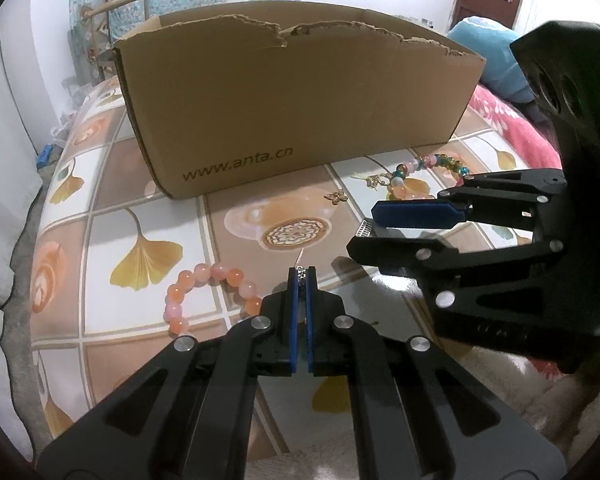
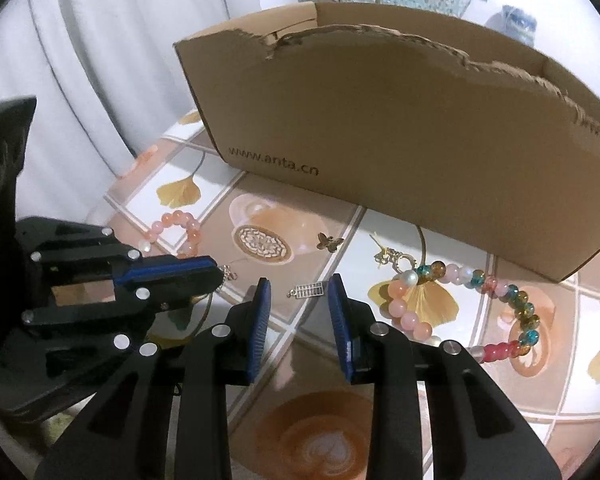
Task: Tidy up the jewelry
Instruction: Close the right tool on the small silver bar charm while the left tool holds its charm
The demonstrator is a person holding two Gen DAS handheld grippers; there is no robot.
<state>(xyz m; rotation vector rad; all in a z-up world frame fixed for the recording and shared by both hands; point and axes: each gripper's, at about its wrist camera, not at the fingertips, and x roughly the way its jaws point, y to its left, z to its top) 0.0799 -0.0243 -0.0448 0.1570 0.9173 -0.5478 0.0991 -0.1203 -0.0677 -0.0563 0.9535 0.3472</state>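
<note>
1. Jewelry lies scattered on the worktop before the box (image 2: 380, 120): a silver charm (image 2: 309, 291) between the right gripper (image 2: 298, 312)'s released fingers, untouched.
2. Left gripper (image 1: 301, 280) is clenched on a small earring (image 1: 300, 273).
3. Risk: the thin charm may skid on the glossy patterned cloth (image 1: 112, 200).
4. Cluttered room beyond.

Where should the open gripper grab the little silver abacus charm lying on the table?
Grip the little silver abacus charm across its narrow width, coming down from above. It lies flat on the table, long side running left to right, just past the right gripper. Its open pads would probably need turning to pinch the two long edges.
</note>
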